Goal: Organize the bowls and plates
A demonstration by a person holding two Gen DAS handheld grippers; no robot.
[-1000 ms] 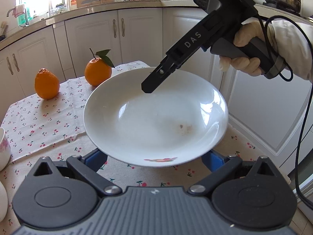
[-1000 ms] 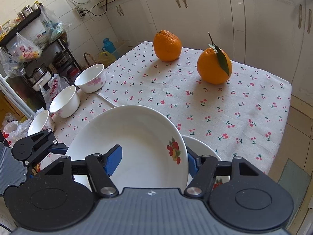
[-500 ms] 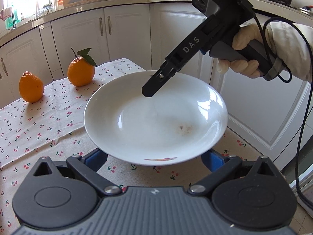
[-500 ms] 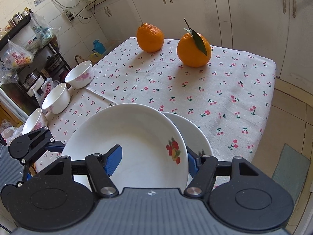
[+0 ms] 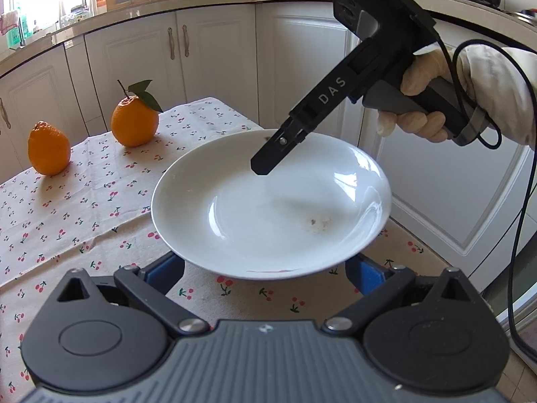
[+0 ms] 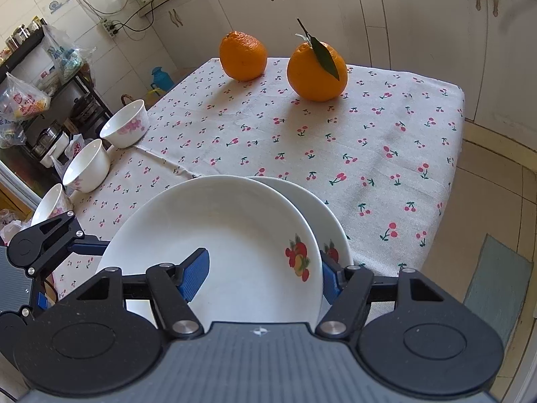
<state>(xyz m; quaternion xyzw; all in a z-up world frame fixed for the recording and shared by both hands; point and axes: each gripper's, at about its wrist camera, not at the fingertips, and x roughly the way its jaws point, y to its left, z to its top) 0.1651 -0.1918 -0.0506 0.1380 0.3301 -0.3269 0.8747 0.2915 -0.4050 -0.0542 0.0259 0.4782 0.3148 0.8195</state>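
My right gripper (image 6: 261,273) is shut on the rim of a deep white plate (image 6: 228,241) with a fruit decal and holds it just above the table. One blue pad (image 6: 196,270) lies inside the plate and the other sits outside its rim. A second, matching plate (image 6: 327,216) lies on the cloth under it, showing on the right. In the left wrist view the same held plate (image 5: 268,208) fills the middle, with a right finger (image 5: 268,161) dipping into it. My left gripper (image 5: 268,268) is open wide, its fingertips hidden under the plate's near edge.
Three white flowered bowls (image 6: 126,127), (image 6: 87,166), (image 6: 52,203) line the left edge of the table (image 6: 386,127). Two oranges (image 6: 243,55), (image 6: 317,70) sit at the far end. The table ends close on the right, with tiled floor and a mat (image 6: 496,275). A gloved hand (image 5: 416,107) holds the right gripper.
Both grippers and the held plate have drifted together across the table. More of the lower plate now shows past the held one. Neither gripper's jaws have changed.
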